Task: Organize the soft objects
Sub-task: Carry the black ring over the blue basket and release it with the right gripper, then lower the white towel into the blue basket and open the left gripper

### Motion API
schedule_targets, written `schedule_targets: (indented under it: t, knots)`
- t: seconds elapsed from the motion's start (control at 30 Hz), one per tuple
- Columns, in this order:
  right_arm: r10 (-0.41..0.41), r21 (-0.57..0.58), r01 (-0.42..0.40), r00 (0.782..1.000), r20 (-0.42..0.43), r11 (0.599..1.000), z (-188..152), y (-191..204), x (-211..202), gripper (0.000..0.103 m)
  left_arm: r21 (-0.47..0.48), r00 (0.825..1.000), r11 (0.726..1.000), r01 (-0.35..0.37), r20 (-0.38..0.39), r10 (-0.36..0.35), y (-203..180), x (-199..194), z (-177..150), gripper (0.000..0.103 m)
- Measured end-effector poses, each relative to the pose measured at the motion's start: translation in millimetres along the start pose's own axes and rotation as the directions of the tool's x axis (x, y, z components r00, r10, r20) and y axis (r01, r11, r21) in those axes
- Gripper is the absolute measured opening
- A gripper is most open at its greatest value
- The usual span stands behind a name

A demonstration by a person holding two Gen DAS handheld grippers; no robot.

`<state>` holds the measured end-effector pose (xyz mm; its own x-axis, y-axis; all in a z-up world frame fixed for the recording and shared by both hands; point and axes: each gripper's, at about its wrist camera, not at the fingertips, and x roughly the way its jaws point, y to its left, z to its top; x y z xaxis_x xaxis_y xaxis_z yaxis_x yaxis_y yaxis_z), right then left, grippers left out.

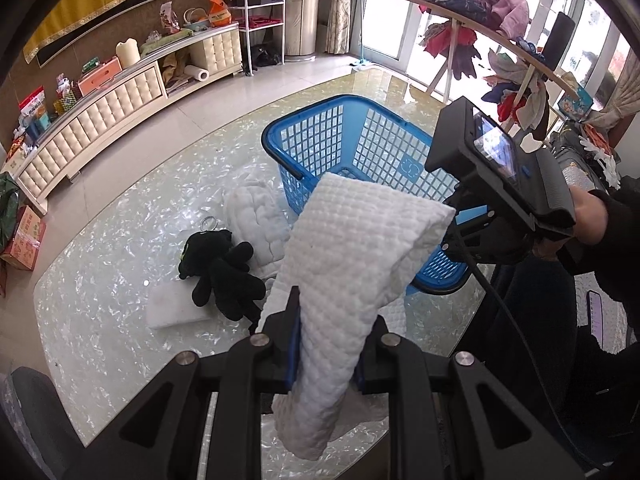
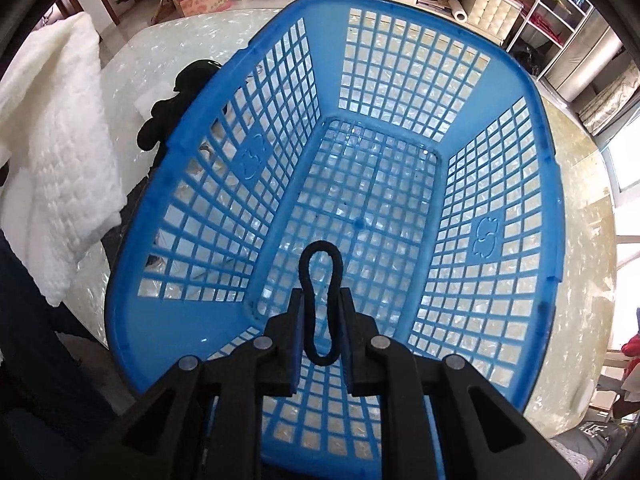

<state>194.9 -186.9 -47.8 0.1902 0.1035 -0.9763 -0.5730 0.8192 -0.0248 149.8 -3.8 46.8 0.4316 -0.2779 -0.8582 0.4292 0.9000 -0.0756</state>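
Left wrist view looks across the table (image 1: 100, 320) toward the blue basket (image 1: 312, 136); right wrist view peers closely into it.

The left gripper (image 1: 330, 322) is seen at lower centre of its view, jaws clamped on a white cloth (image 1: 352, 248). The right gripper (image 2: 320, 312), at lower centre, is closed on a black hair tie (image 2: 320, 300).
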Motion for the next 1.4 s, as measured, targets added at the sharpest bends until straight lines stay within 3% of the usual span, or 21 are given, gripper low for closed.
schedule_targets:
  t: [0.1, 0.17, 0.3, 0.43, 0.6, 0.73, 1.07, 1.4]
  knots:
    - [-0.015, -0.003, 0.015, 1.000, 0.015, 1.000, 2, 1, 0, 0.021, -0.005, 1.000, 1.000, 0.000, 0.003, 0.000, 0, 0, 3, 0.018]
    - [-0.021, 0.003, 0.021, 0.999, 0.025, 1.000, 3, -1, -2, 0.037, -0.001, 1.000, 1.000, -0.001, 0.004, 0.001, 0, 0, 4, 0.018]
    - [-0.034, 0.018, 0.033, 0.998, 0.057, 0.999, 0, -3, -9, 0.051, 0.009, 1.000, 1.000, -0.001, 0.005, 0.001, -2, -1, 7, 0.018]
    - [-0.050, 0.029, 0.047, 0.995, 0.089, 0.998, -2, -3, -19, 0.079, 0.018, 1.000, 1.000, -0.002, 0.006, 0.002, -4, 0, 13, 0.018]
    - [-0.062, 0.039, 0.057, 0.990, 0.124, 0.998, -9, -5, -33, 0.083, 0.040, 1.000, 0.999, -0.003, 0.014, 0.002, -11, -1, 23, 0.018]
    - [-0.058, 0.068, 0.048, 0.987, 0.150, 0.997, -16, -11, -43, 0.094, 0.063, 0.999, 0.998, 0.006, 0.032, -0.008, -16, -3, 36, 0.018]
    - [-0.046, 0.143, 0.020, 0.983, 0.180, 0.990, -30, -34, -60, 0.094, 0.134, 0.999, 0.991, 0.013, 0.051, -0.020, -32, 16, 73, 0.019]
    - [-0.094, 0.213, 0.048, 0.974, 0.208, 0.976, -32, -49, -74, 0.094, 0.181, 0.998, 0.982, 0.050, 0.019, -0.055, -43, 54, 91, 0.019]
